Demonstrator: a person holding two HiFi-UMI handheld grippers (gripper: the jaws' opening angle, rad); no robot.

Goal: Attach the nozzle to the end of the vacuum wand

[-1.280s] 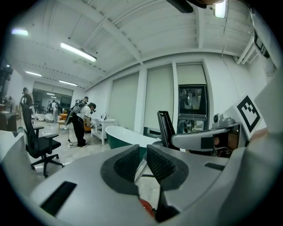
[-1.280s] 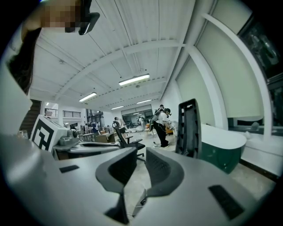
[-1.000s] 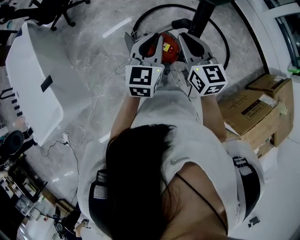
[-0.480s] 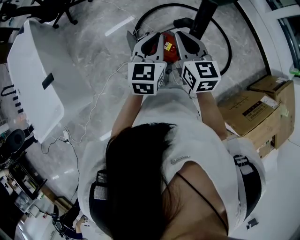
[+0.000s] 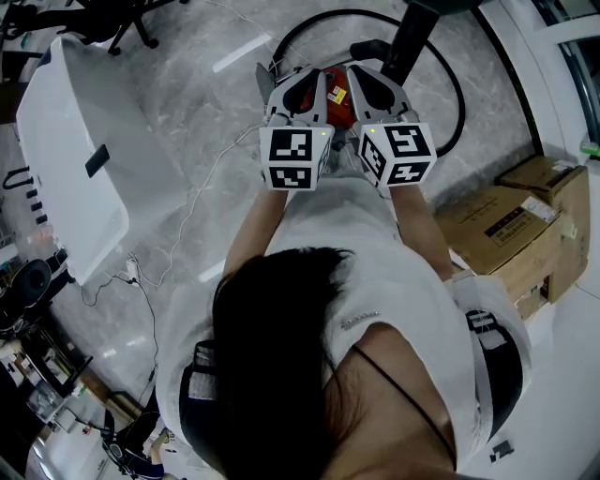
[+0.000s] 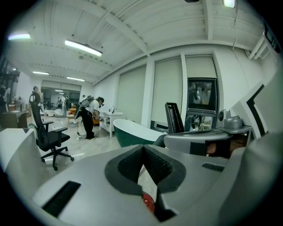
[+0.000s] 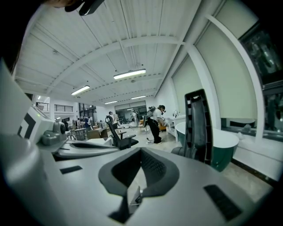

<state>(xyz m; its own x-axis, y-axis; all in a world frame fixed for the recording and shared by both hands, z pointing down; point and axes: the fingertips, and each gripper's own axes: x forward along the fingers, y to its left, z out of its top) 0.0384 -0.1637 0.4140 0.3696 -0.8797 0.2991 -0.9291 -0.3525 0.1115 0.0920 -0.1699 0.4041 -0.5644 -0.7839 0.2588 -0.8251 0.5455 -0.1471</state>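
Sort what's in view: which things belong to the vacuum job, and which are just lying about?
For the job: red vacuum, black hose, black tube that may be the wand, left gripper and right gripper, both shut and empty. No nozzle can be made out.

Lying about: white tub, cardboard boxes, office chair.

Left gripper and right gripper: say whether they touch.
Apart. The head view shows the left gripper and right gripper side by side, with the red vacuum body visible through the gap between them.
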